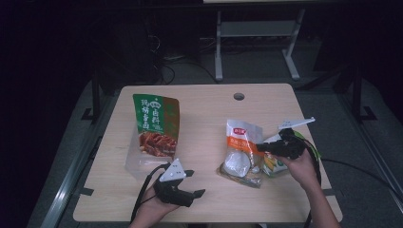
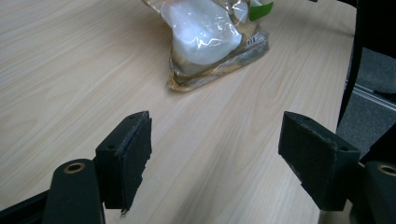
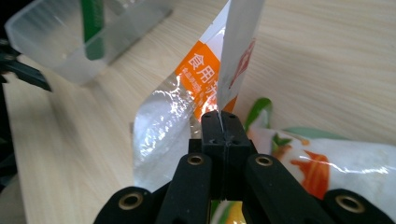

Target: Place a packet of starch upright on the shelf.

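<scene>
The right gripper [image 3: 219, 122] had its two black jaws pressed together on the thin edge of an orange-and-white plastic pouch [image 3: 205, 74] — clear lower down, with white powder inside. Just beside lay a white packet with green and orange print [image 3: 327, 161]. A translucent plastic tub [image 3: 60, 56] stood farther off on the pale wooden table [image 3: 327, 56].

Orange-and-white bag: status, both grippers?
Right gripper shut on orange-and-white bag, pinching its edge. Left gripper open, empty, over bare table. Second snack bag lies against it; clear bin stands apart.
</scene>
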Motion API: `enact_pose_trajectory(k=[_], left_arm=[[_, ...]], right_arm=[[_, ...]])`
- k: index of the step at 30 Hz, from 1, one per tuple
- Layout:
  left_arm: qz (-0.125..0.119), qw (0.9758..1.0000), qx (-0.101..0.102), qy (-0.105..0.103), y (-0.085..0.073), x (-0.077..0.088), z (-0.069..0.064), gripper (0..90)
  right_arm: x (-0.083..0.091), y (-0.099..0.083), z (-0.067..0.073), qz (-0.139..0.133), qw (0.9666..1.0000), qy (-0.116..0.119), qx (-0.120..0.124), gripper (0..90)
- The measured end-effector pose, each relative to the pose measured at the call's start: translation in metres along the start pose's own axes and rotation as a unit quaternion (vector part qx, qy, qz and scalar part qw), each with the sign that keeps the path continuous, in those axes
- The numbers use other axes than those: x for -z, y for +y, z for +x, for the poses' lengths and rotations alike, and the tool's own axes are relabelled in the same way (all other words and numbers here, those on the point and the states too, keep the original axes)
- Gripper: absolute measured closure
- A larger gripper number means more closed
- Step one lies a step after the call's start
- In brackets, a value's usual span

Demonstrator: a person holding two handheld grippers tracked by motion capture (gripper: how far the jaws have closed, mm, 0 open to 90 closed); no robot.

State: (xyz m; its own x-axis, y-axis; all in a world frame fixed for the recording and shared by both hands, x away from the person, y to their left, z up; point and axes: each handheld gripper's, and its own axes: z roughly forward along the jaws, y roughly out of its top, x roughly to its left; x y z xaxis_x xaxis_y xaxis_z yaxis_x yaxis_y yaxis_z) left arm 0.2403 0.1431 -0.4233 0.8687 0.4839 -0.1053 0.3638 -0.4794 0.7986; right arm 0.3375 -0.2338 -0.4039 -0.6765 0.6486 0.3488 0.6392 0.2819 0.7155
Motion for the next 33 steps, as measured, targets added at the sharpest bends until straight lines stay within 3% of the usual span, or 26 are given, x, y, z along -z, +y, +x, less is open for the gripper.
enact_pose_trajectory(k=[7,14,22,25,29,33], left_arm=[[-0.009,0.9999,0.003,0.004,0.015,-0.022,0.003,27.3],[-0.007,0.9999,0.008,0.003,0.032,-0.051,0.014,31.4],[-0.007,0.9993,0.035,-0.01,0.048,-0.08,0.028,38.3],[0.004,0.999,0.04,-0.018,0.054,-0.089,0.033,40.9],[0.001,0.9963,0.072,-0.046,0.057,-0.096,0.041,50.9],[0.009,0.9943,0.082,-0.067,0.058,-0.101,0.042,71.6]], right_arm=[[0.007,0.002,0.015,-0.018,0.9987,0.036,0.03,89.9],[0.013,0.002,0.022,-0.019,0.9963,0.063,0.056,89.9],[0.014,0.005,0.022,-0.009,0.9941,0.078,0.076,89.9],[0.013,0.006,0.023,-0.005,0.9932,0.082,0.082,89.9],[0.012,0.008,0.023,0.001,0.9927,0.084,0.087,89.9],[0.011,0.01,0.023,0.009,0.9928,0.08,0.089,89.9]])
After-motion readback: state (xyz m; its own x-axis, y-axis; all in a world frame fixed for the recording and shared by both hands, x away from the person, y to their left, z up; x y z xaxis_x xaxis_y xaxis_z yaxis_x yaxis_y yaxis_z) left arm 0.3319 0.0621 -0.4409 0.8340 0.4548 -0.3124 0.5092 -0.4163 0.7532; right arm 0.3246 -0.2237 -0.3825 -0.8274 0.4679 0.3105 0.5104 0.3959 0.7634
